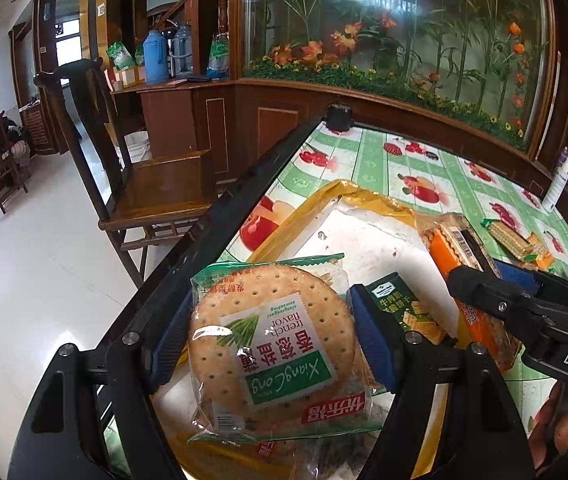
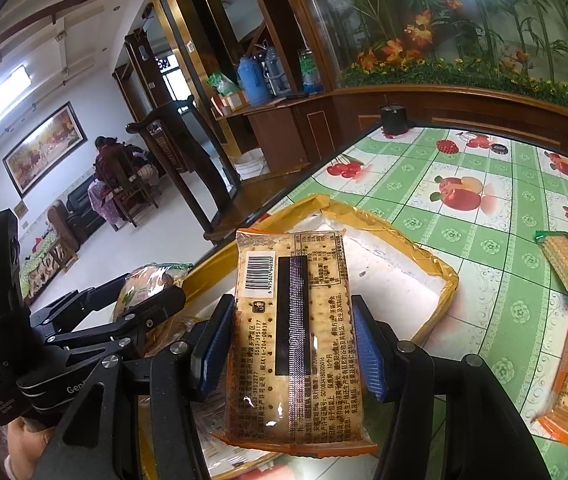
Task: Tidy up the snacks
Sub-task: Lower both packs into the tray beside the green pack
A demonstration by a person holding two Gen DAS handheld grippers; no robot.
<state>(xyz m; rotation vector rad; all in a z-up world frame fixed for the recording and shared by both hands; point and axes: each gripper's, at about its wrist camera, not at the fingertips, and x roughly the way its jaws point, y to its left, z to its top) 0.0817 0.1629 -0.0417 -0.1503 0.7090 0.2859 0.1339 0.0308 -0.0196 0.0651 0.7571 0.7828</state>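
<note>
Carrying snacks over the tray on the bench | left hand-held gripper clamps round biscuit pack | right hand-held gripper clamps cracker pack | best lowered flat, side by side, before release.

Each camera looks forward and down along its gripper, very near; both views share the yellow tray.
</note>
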